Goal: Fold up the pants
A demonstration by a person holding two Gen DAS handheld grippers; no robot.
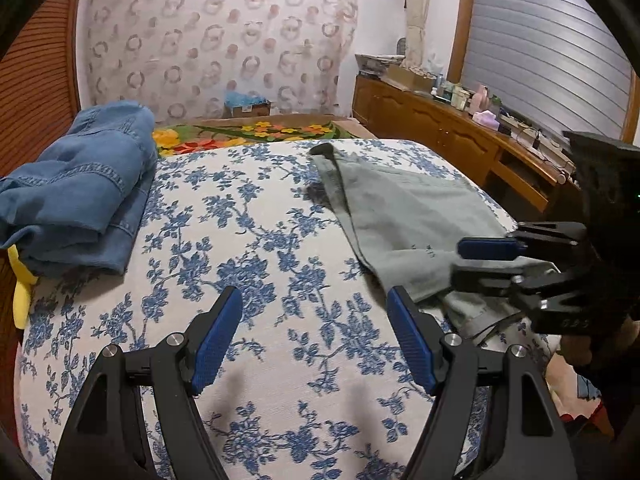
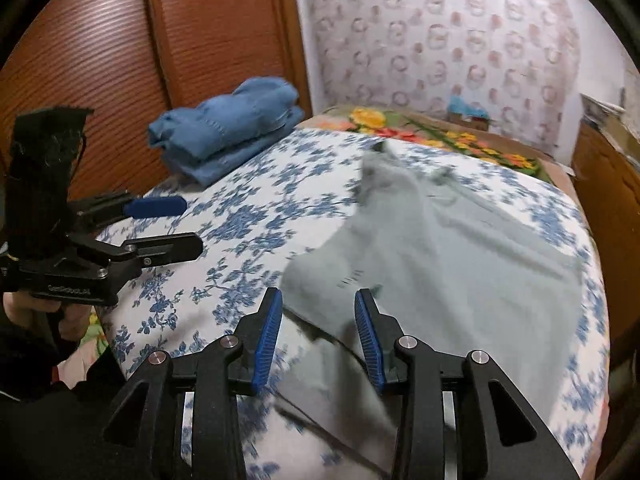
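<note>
Grey pants (image 1: 400, 208) lie folded flat on the right half of the bed; in the right wrist view the grey pants (image 2: 460, 248) are blurred. My right gripper (image 2: 318, 296) hovers over their near edge, open, with cloth showing under the gap and neither pad pressing on it. From the left wrist view the right gripper (image 1: 460, 263) reaches in from the right, over the pants' near corner. My left gripper (image 1: 314, 296) is open over bare sheet to the left of the pants and holds nothing. The left gripper (image 2: 188, 226) also shows at the left edge, held by a hand.
A blue-flowered sheet (image 1: 260, 220) covers the bed. Folded blue jeans (image 1: 80, 184) are stacked at the far left corner, by a wooden wardrobe (image 2: 100, 80). A bright floral blanket (image 1: 248, 132) lies beyond the sheet. A cluttered wooden dresser (image 1: 440, 132) runs along the right.
</note>
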